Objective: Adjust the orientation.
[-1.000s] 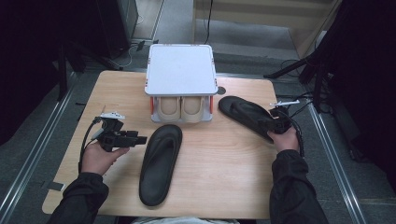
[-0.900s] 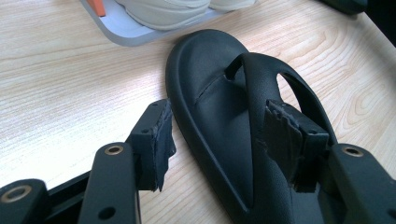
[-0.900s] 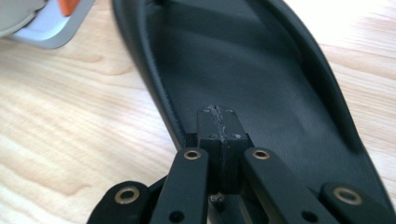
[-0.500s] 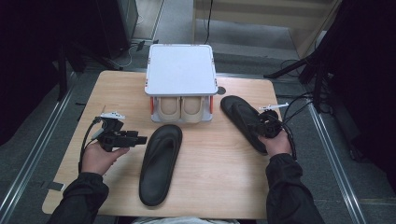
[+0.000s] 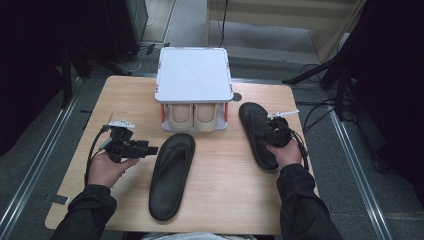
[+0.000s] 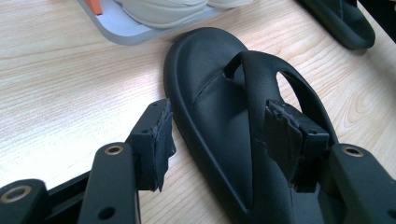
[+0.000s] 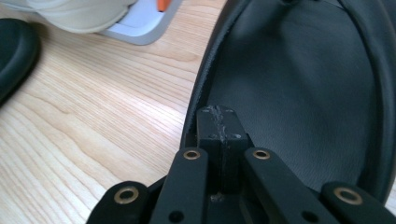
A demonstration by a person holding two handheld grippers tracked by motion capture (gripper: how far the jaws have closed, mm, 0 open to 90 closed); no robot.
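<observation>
Left gripper [image 5: 150, 149]: is being held level at the table's [image 5: 220, 200] left side, jaws spread wide and gripping nothing, straddling the near black sandal's [image 5: 171, 175] edge. Shoe rack [image 5: 194, 75]: is being kept at the rear centre. Right gripper [image 7: 219, 122]: is being held with jaws pressed together, empty, over the far black sandal [image 5: 257, 132] at right.

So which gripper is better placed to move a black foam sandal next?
Probably the right gripper: it is shut on the edge of the right black foam sandal. The left gripper stands open beside the other sandal.
</observation>
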